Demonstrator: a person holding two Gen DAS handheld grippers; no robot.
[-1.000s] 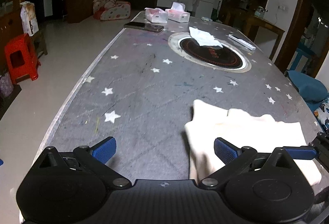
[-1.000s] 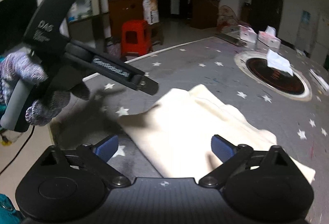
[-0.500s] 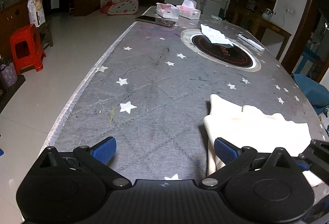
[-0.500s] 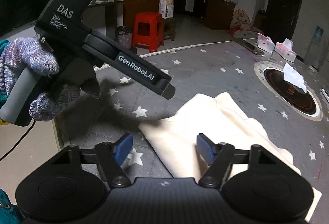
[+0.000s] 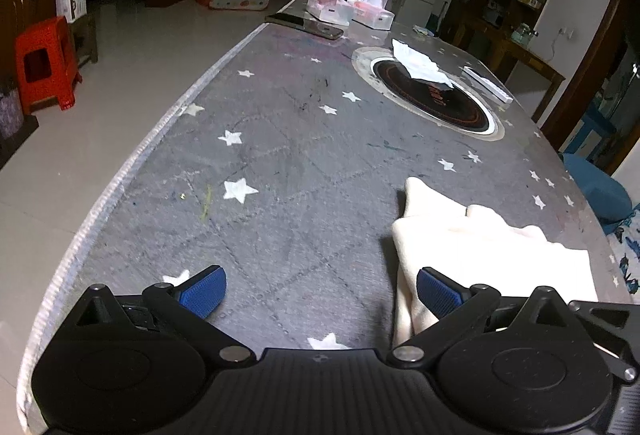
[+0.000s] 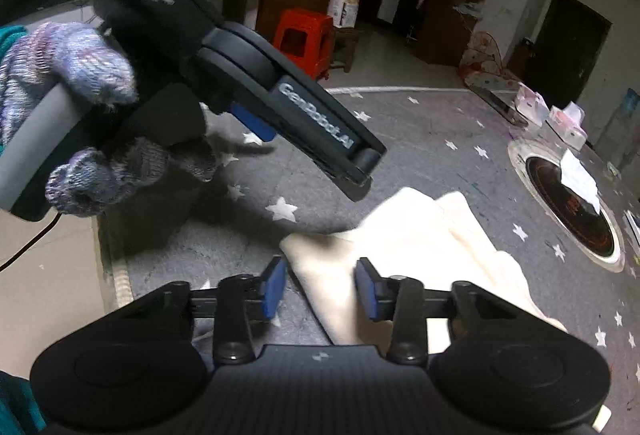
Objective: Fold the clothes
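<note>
Tissue boxes (image 5: 348, 9) with tissues, far table (image 5: 280, 155) end

The room was dim, with dark doorways. Both views bowed strongly toward their edges and darkened in the corners. The cream cloth (image 6: 404, 235) glared pale, nearly washed out. The left tongs (image 6: 360, 171) were slightly blurred and cast a soft shadow on the desk (image 6: 440, 171).
</note>
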